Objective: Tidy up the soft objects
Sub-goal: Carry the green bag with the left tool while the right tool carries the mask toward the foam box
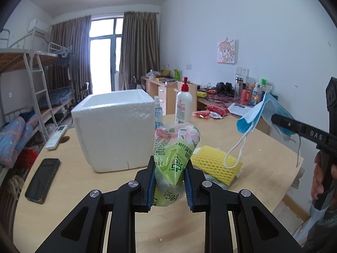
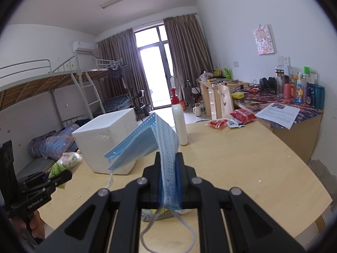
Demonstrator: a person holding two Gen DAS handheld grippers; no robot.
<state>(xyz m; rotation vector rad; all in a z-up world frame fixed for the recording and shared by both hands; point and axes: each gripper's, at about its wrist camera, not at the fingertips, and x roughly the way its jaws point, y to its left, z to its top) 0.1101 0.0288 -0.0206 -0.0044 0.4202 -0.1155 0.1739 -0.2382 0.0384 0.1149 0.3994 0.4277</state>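
Both tongs pinching soft items above the worktop [image 1: 242, 130].

Left tongs [image 1: 169, 181] clamp a green tissue pack [image 1: 174, 147]; right tongs [image 2: 169, 181] squeeze a blue face mask [image 2: 147, 139]. Foam box [image 1: 113, 126] sits at eleven o'clock of the left tongs, yellow foam net [image 1: 212, 164] at two.

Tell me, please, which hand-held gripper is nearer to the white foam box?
Left. The left hand-held gripper, shut on the green tissue pack, sits just beside the foam box. The right hand-held gripper, holding the blue face mask, is farther off.
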